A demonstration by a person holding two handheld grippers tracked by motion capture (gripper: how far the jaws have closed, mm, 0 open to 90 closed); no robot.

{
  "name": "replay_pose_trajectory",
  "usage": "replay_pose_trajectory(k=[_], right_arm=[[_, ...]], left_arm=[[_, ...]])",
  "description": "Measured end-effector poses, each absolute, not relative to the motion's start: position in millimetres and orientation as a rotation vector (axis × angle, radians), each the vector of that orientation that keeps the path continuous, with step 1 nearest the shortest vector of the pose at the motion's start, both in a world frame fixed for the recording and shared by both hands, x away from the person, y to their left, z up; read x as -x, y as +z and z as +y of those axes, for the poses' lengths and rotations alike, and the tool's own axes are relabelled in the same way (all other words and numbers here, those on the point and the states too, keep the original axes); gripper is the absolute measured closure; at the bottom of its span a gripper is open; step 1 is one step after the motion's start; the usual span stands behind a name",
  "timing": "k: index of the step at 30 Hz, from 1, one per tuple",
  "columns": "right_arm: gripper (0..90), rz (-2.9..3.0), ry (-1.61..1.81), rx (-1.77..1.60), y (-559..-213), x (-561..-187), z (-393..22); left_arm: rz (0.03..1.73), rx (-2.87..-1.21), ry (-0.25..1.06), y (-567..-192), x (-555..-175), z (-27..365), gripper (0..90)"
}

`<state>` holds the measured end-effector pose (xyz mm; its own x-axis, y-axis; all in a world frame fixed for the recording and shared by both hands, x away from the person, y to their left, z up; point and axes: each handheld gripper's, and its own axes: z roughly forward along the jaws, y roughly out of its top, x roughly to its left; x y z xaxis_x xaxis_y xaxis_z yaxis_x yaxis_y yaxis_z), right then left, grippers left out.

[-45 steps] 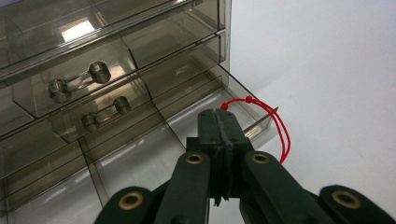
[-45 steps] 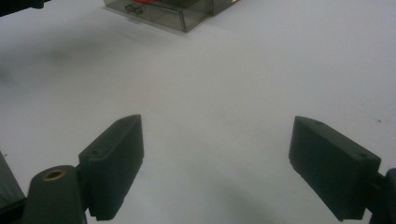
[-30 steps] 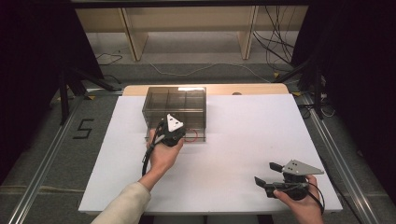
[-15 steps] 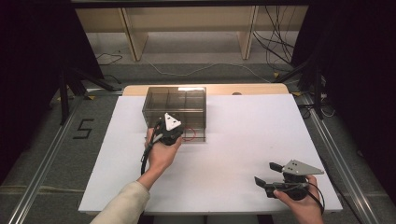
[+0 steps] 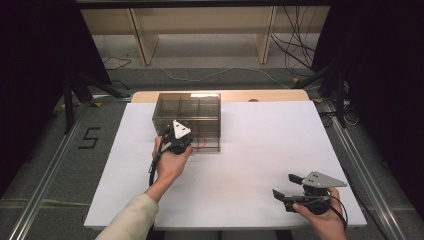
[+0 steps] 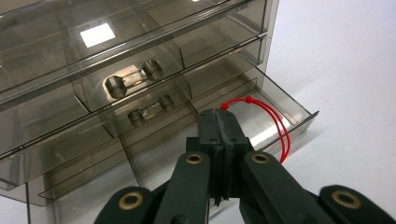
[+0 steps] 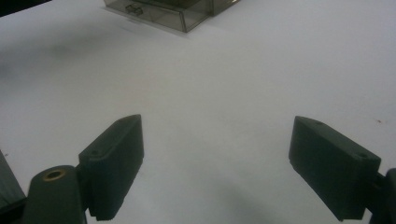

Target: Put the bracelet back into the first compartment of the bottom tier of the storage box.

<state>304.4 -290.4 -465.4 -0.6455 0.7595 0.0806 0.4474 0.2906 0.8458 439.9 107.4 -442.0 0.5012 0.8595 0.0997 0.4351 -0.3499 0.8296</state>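
Cord (image 6: 275,123) in open bottom drawer (image 6: 280,100), drawer unit (image 5: 187,120) on table (image 5: 260,150)

Lab recording rig: white table (image 5: 240,165) between floor rails (image 5: 45,170), black curtains (image 5: 30,55), loose cables (image 5: 295,55), taped "5" (image 5: 90,137).

From the high view, my left claw (image 5: 186,144) sits in front of the smoky drawer cabinet (image 5: 189,107), so its tips and the drawer front are covered — I can't tell what they meet. In the left gripper view the red cord loop (image 6: 276,122) vanishes behind the pressed-together pads, so any pinch is unclear. The open bottom drawer (image 6: 273,103) is partly hidden too. In the right gripper view the cabinet is cut off by the top edge.
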Motion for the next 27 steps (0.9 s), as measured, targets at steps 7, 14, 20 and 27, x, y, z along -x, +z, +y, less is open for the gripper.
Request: replay_pose_trajectory(k=[7, 14, 20, 27], right_arm=[[18.7, 2.228, 1.292, -1.091, -465.3, -304.3, -290.5], [18.7, 2.229, 1.291, -1.089, -465.3, -304.3, -290.6], [18.7, 2.229, 1.292, -1.087, -465.3, -304.4, -290.7], [18.7, 2.229, 1.292, -1.087, -465.2, -304.3, -290.7]], left_arm=[[1.075, -1.965, 0.698, -441.6, -441.4, 111.3, 89.9], [1.085, -1.962, 0.708, -441.1, -443.0, 115.4, 89.9], [1.094, -1.960, 0.713, -441.7, -444.7, 117.8, 89.9], [1.100, -1.957, 0.718, -441.6, -445.8, 120.0, 89.9]])
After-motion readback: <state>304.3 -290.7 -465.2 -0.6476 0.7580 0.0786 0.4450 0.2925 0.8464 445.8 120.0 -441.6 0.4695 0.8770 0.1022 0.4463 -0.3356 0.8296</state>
